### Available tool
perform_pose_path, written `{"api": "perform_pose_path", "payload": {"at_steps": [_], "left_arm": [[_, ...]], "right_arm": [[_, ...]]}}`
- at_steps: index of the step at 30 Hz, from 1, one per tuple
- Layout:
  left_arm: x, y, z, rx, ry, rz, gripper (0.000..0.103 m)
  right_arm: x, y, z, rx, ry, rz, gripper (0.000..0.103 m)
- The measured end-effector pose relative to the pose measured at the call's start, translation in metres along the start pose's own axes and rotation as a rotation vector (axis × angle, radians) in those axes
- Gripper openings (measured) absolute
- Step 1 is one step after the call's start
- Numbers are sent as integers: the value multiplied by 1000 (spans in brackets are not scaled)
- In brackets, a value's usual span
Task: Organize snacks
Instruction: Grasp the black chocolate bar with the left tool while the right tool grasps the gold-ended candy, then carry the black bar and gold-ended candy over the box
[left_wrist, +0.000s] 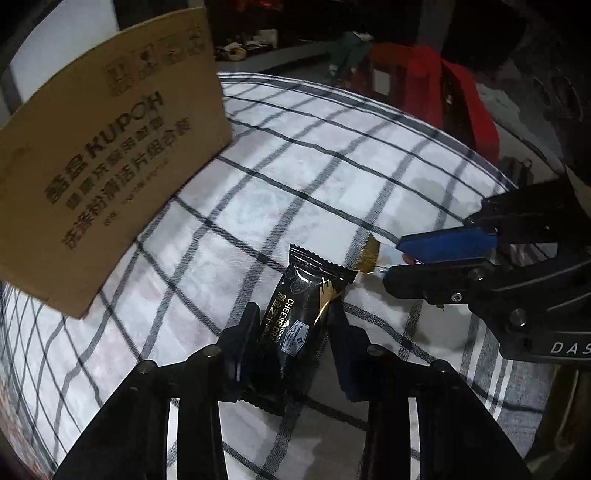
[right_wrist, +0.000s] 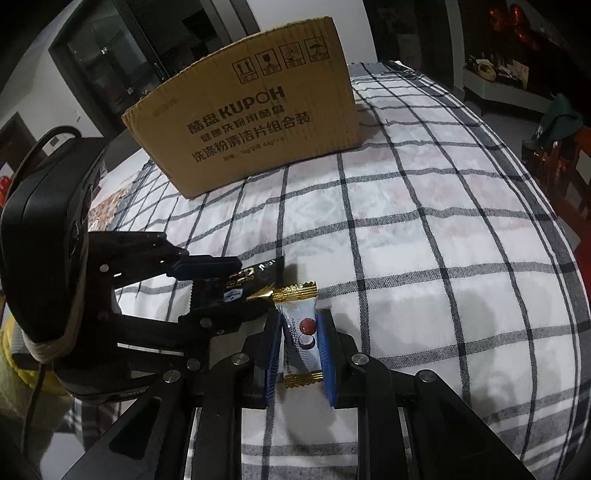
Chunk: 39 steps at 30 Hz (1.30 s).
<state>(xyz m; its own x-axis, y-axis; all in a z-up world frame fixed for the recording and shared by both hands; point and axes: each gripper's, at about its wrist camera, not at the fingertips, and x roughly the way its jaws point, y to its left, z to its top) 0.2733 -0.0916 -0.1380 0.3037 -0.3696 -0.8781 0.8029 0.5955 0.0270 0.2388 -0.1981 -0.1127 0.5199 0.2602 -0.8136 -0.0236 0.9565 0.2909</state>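
Note:
A black and gold cheese snack packet lies on the checked tablecloth between the fingers of my left gripper, which close on its sides. It also shows in the right wrist view, inside the left gripper. A white snack packet with gold ends sits between the blue pads of my right gripper, gripped at its sides. In the left wrist view the right gripper holds that packet's gold end. A cardboard box stands upright at the far side of the table.
The checked tablecloth covers the table, with its edge at the right. The cardboard box also shows at the left in the left wrist view. A red chair stands beyond the far table edge.

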Motion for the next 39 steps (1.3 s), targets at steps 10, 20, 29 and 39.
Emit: {"api": "perform_pose_path", "payload": {"at_steps": [10, 20, 29, 39], "left_arm": [[-33, 8, -10, -220, -127, 116, 36], [-85, 19, -12, -363, -271, 228, 36], [-126, 36, 6, -430, -390, 273, 36], [-154, 62, 36, -451, -483, 337, 36]], "right_arm": [[-11, 3, 5, -16, -30, 25, 21], [-32, 13, 29, -51, -115, 51, 21], [-55, 23, 69, -68, -227, 75, 21], [-66, 32, 117, -88, -323, 103, 21]]}}
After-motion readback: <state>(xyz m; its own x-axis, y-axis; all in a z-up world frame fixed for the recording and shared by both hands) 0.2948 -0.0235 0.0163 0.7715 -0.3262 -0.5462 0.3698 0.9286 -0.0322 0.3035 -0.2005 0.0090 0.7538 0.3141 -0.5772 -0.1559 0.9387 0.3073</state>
